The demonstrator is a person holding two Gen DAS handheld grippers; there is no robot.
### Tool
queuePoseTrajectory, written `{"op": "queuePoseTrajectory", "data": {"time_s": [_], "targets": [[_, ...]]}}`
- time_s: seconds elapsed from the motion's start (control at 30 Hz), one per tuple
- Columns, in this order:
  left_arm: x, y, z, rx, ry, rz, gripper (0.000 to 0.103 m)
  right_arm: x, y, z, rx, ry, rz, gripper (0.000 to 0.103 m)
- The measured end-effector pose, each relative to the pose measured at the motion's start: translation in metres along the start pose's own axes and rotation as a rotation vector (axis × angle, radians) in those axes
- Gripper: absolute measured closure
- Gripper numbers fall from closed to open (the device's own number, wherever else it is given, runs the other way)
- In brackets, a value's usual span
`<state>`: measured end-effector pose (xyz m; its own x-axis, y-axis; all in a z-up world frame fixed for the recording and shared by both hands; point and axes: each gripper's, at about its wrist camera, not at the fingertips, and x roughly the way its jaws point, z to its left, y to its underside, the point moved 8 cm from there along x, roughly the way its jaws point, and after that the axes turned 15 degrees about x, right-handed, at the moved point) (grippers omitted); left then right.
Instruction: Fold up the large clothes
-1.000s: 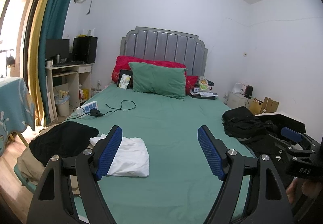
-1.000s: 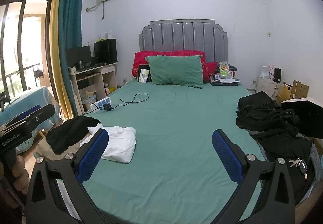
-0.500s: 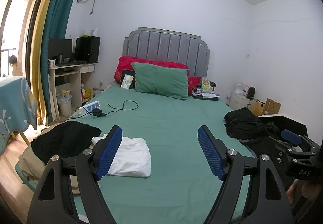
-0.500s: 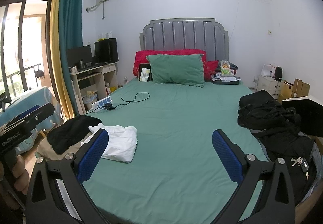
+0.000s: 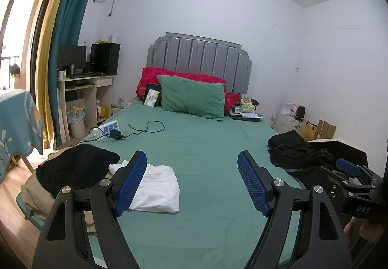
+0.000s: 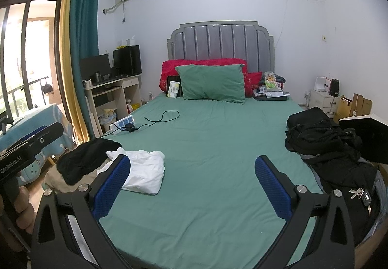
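A folded white garment (image 5: pixel 157 189) (image 6: pixel 143 172) lies on the near left part of the green bed (image 5: pixel 198 147) (image 6: pixel 213 147). Left of it a black garment (image 5: pixel 75 167) (image 6: pixel 84 159) rests on a beige one (image 5: pixel 36 193) at the bed's corner. A heap of black clothes and a bag (image 5: pixel 295 155) (image 6: pixel 322 142) covers the right edge. My left gripper (image 5: pixel 191 182) and my right gripper (image 6: pixel 192 187) both hang open above the bed's foot, holding nothing. The left gripper's left pad overlaps the white garment in view.
A power strip with a black charger cable (image 5: pixel 131 130) (image 6: pixel 145 123) lies mid-left on the bed. Pillows (image 6: pixel 213 84) and small clutter sit by the headboard. Keys (image 6: pixel 361 195) rest on the dark heap. A desk (image 5: pixel 84 94), a curtain and a cloth-covered table (image 5: pixel 17 121) stand at left.
Both views have tilted up slightly and drifted a little; the grippers stay open and the clothes have not moved.
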<state>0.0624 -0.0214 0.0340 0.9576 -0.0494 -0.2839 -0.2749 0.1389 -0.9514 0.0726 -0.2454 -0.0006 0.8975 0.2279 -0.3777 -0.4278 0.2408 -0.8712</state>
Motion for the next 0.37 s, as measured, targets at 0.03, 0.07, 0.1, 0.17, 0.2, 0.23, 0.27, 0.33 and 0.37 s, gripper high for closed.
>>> {"op": "queuePoseTrajectory", "data": {"time_s": [0.03, 0.07, 0.1, 0.17, 0.2, 0.23, 0.27, 0.33, 0.37], "targets": [[-0.0002, 0.0002, -0.0002, -0.001, 0.0, 0.001, 0.023, 0.001, -0.0007, -0.0019, 0.0, 0.0, 0.001, 0.002], [0.0003, -0.0002, -0.0006, -0.002, -0.002, 0.002, 0.023, 0.001, -0.0009, -0.0013, -0.001, -0.001, 0.002, 0.002], [0.0002, -0.0001, -0.0007, -0.003, -0.003, 0.003, 0.023, 0.0015, -0.0012, -0.001, -0.002, 0.0, 0.004, 0.002], [0.001, -0.0003, -0.0009, -0.003, -0.003, 0.006, 0.023, 0.0023, -0.0013, -0.0017, -0.002, -0.001, 0.005, 0.002], [0.0012, -0.0002, -0.0011, -0.004, -0.003, 0.008, 0.023, 0.0026, -0.0011, -0.003, 0.0, 0.0, 0.006, 0.002], [0.0015, -0.0002, -0.0013, -0.004, -0.002, 0.008, 0.023, 0.0027, -0.0012, -0.0031, 0.0, 0.0, 0.006, 0.002], [0.0013, -0.0004, -0.0011, -0.003, -0.003, 0.007, 0.023, 0.0028, -0.0008, -0.0038, 0.001, 0.0, 0.006, 0.002], [0.0016, -0.0004, -0.002, -0.002, 0.001, 0.008, 0.023, 0.0027, -0.0007, -0.0043, 0.002, 0.002, 0.006, 0.002], [0.0023, -0.0002, -0.0022, -0.002, 0.001, 0.01, 0.023, 0.0035, -0.0005, -0.0058, 0.003, 0.001, 0.007, 0.002]]}}
